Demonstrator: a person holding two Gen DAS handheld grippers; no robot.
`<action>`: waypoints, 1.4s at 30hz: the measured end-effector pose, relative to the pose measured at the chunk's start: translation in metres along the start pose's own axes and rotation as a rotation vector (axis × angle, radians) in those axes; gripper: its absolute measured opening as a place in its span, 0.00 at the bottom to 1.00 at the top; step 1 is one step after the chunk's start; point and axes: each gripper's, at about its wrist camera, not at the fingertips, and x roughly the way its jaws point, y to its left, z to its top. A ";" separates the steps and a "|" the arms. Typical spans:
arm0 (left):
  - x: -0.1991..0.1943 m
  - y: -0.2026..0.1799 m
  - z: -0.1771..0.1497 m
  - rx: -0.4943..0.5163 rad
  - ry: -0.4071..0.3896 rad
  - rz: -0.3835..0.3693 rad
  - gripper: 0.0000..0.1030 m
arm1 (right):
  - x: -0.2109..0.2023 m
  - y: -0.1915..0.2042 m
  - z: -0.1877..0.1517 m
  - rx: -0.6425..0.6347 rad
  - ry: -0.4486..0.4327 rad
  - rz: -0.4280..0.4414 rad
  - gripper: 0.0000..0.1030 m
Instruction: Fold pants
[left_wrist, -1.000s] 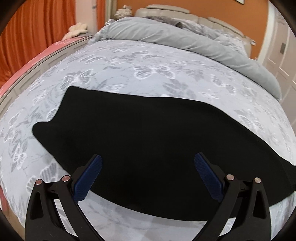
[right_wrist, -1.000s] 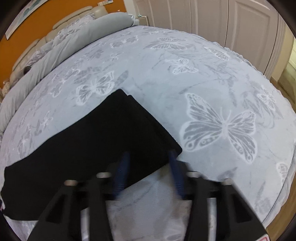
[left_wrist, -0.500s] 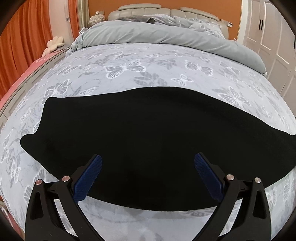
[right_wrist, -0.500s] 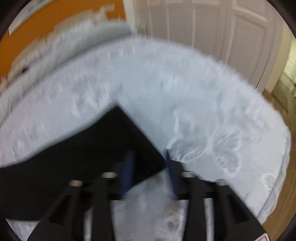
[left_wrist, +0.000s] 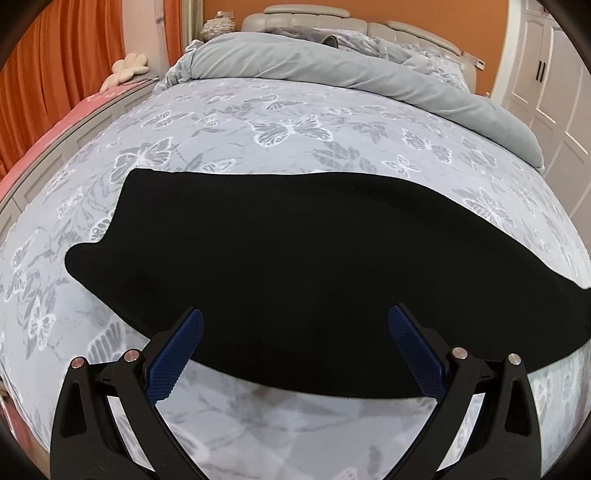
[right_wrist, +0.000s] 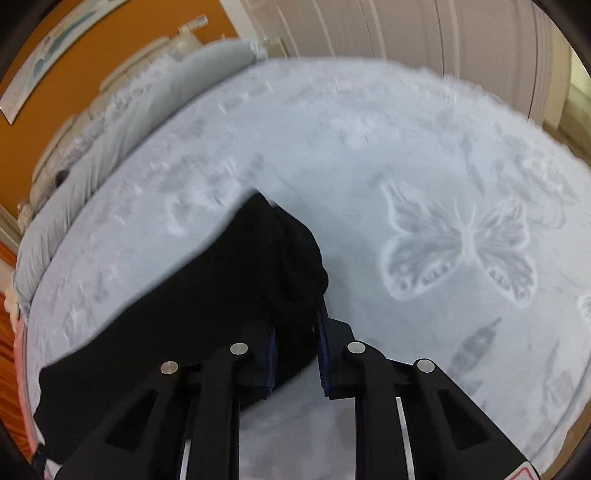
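Between right gripper (right_wrist: 295, 339) pads, bunched black pants (right_wrist: 207, 302).

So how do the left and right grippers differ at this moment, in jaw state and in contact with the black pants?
The left gripper has its jaws spread wide, while the right gripper has its jaws closed on cloth. The left one hangs over the flat middle of the black pants without gripping them; the right one pinches the bunched leg end. Both have blue ribbed pads on black arms, above the butterfly-print bedspread.
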 end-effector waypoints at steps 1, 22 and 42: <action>-0.002 0.002 -0.001 0.005 -0.001 -0.005 0.95 | -0.009 0.012 0.002 -0.012 -0.029 0.020 0.16; -0.028 0.054 -0.007 -0.056 -0.030 -0.045 0.95 | -0.067 0.372 -0.151 -0.652 0.035 0.521 0.15; -0.033 0.131 -0.007 -0.206 -0.016 -0.043 0.95 | -0.032 0.439 -0.279 -1.106 0.085 0.339 0.72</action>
